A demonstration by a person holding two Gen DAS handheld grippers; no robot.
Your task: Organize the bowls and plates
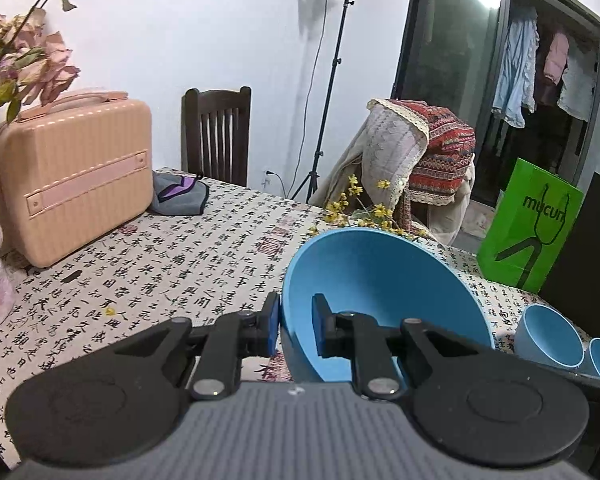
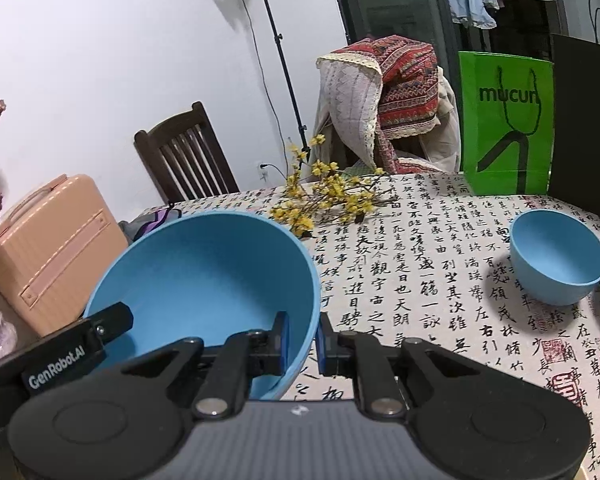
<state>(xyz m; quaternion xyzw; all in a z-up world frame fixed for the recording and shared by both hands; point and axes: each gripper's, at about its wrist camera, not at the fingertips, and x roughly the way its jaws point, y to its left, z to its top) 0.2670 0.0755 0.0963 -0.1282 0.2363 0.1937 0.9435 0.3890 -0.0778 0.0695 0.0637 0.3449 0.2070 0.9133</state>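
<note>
So both claws pinch the big blue plastic bowl [image 2: 204,276] by opposite rims, left gripper [image 1: 296,326] and right gripper [image 2: 303,340], holding it tilted above the calligraphy tablecloth [image 2: 420,280], probably for steadiness; small blue bowl [image 2: 558,262] waits nearby.

Each black two-finger gripper, left [image 1: 295,326] and right [image 2: 303,342], is fitted with blue pads [image 1: 273,320], silver pivot screws [image 2: 211,405], round black discs and a ribbed grey housing [image 2: 300,436]. "GenRobot.AI" lettering [image 2: 56,368] is printed beside the housing.

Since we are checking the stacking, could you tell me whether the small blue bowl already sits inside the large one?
No, the small blue bowl stands alone on the tablecloth, apart from the large blue bowl.
</note>
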